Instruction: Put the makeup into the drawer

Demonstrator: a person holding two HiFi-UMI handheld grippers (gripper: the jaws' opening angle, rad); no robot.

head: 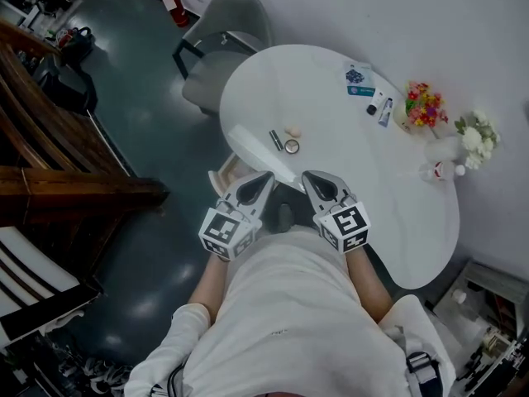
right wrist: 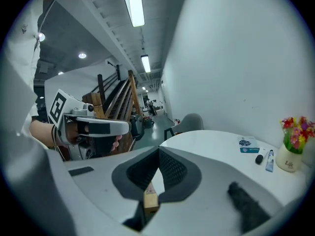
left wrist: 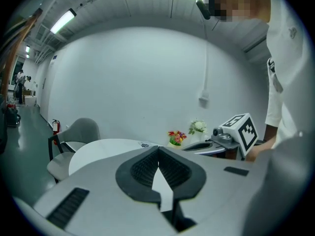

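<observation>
- Left hand-held gripper (head: 266,177): jaws together, nothing between them.
- Right hand-held gripper (head: 307,177): jaws likewise closed, empty.
- Makeup: a dark tube (head: 275,140), a round compact (head: 292,146) and a pale puff (head: 293,131) lie on the bench (head: 331,139) just ahead of both tips, between them.
- What appears to be the open drawer (head: 225,174) sits just beside the left tips, at the bench edge.
- Handling, judged: the tube is light, stiff, smooth and liable to roll, so pinch mid-barrel. The compact is flat and slippery, so grip across its rim. The puff is soft and needs little squeeze.
</observation>
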